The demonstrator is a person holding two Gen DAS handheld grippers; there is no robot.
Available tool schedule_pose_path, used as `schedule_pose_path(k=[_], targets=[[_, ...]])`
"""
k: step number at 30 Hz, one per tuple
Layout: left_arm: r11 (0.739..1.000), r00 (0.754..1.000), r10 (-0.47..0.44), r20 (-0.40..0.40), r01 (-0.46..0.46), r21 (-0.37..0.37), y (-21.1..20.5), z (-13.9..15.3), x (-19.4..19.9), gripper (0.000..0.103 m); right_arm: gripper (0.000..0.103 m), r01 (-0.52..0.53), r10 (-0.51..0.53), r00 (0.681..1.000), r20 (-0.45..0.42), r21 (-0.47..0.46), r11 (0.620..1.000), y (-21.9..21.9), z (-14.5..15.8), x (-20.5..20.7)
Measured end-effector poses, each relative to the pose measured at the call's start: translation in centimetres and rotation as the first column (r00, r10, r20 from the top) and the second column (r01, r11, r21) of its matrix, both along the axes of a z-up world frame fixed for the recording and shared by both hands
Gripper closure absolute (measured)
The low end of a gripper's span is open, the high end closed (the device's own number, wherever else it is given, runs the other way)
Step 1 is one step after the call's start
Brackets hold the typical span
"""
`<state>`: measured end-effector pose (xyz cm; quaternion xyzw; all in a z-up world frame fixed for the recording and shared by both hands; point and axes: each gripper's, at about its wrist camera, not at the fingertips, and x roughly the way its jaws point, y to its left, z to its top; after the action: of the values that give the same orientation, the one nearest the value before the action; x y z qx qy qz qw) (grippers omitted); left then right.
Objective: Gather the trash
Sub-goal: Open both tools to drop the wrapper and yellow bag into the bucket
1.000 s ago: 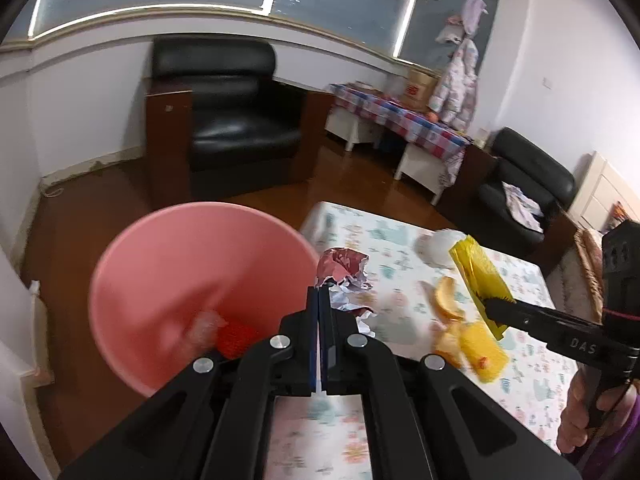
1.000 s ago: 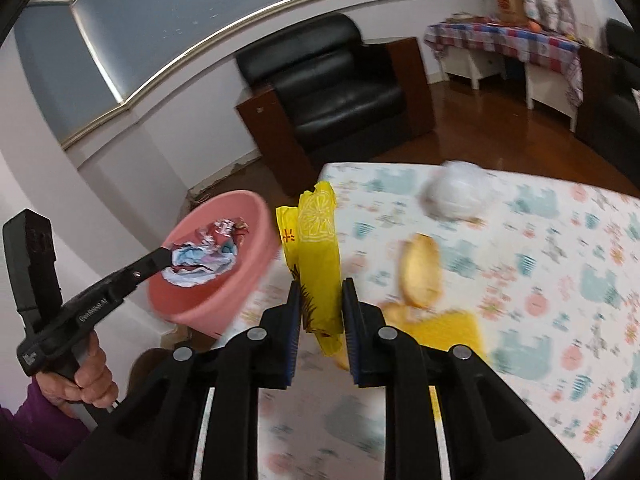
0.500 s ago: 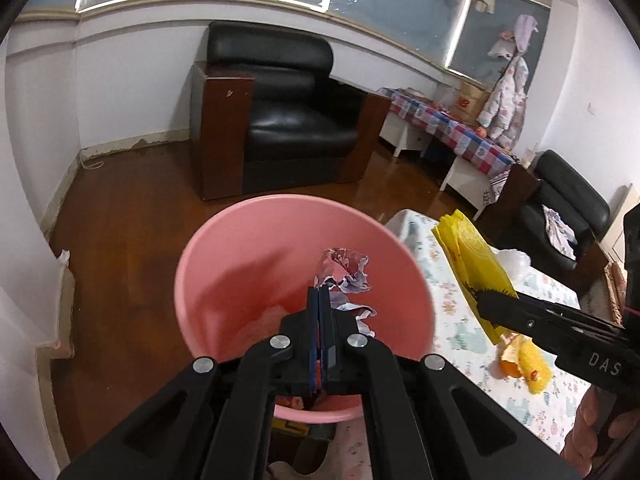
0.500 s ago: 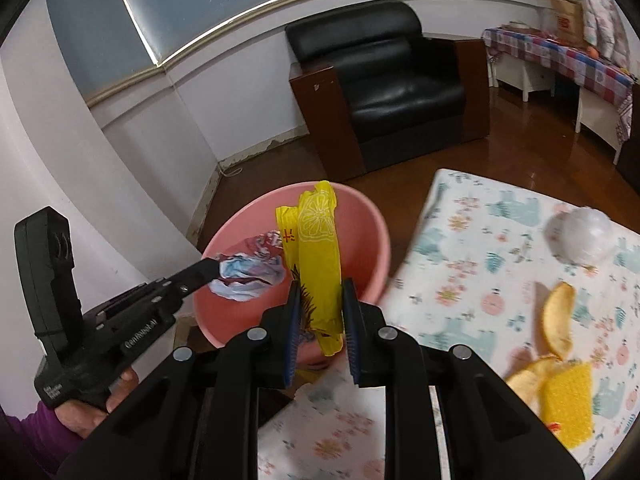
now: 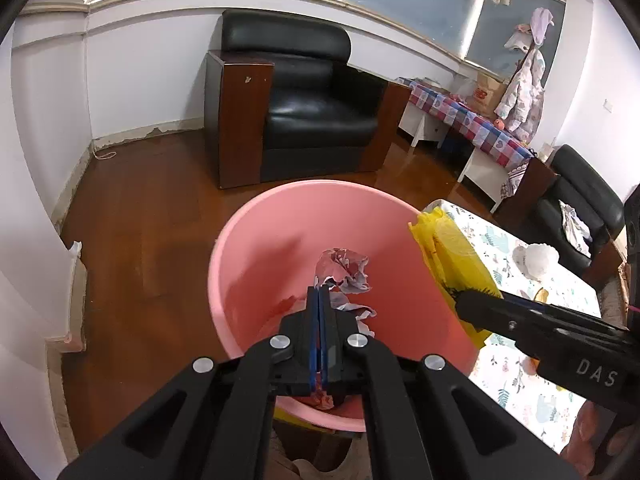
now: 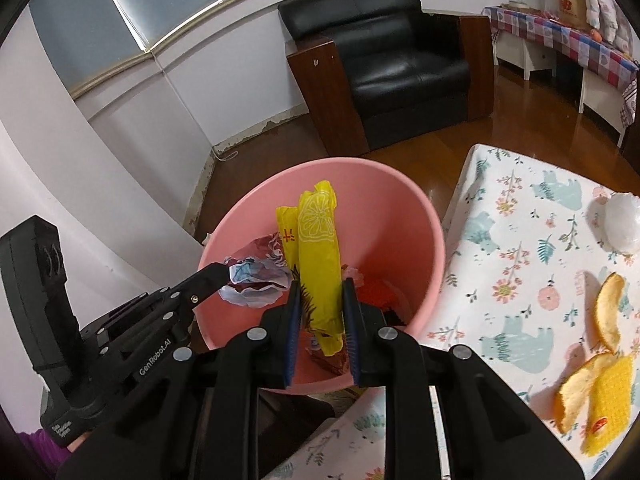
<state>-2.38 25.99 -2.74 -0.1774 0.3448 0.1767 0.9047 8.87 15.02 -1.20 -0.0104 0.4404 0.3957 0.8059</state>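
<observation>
Left gripper (image 5: 319,292), pressed together on crumpled wrapper (image 5: 344,270), and right gripper (image 6: 320,300), pinching yellow bag (image 6: 318,248): both carried from over the table (image 6: 520,240) to above pink bin (image 6: 400,184), release judged next.

A table (image 6: 516,240) covered with a white cloth printed with pale blue bears and small flowers fills the 3 to 5 o'clock part of the right wrist view, its corner pointing toward 12 o'clock. On it, at 3 o'clock, lies a crumpled white plastic lump (image 6: 622,222). Toward 4 o'clock sit curled orange peels (image 6: 608,312), one touching a yellow netted wrapper (image 6: 610,404) near the cloth's lower edge. Beyond the table runs a glossy brown wooden floor (image 6: 432,164). A pink bin (image 6: 420,216) stands at the table's left edge, at about 9 o'clock from the cloth's corner; its base is hidden.
</observation>
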Motion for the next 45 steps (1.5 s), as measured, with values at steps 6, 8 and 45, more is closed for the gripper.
schedule_pose_path(k=[6,8,45], targets=[[1.0,0.999,0.027,-0.017,-0.027,-0.01,0.3,-0.8,-0.1,0.103,0.083,-0.011,0.011,1.0,-0.016,-0.032,0.999,1.2,-1.1,-0.3],[0.999,0.999,0.032,-0.025,-0.032,-0.01,0.5,-1.1,0.0,0.103,0.083,-0.014,0.014,1.0,-0.018,-0.041,0.999,1.5,-1.3,-0.4],[0.996,0.995,0.091,-0.045,-0.091,-0.007,1.0,-1.8,0.2,0.059,0.069,-0.015,0.015,1.0,-0.016,-0.006,1.0,1.2,-0.9,-0.2]])
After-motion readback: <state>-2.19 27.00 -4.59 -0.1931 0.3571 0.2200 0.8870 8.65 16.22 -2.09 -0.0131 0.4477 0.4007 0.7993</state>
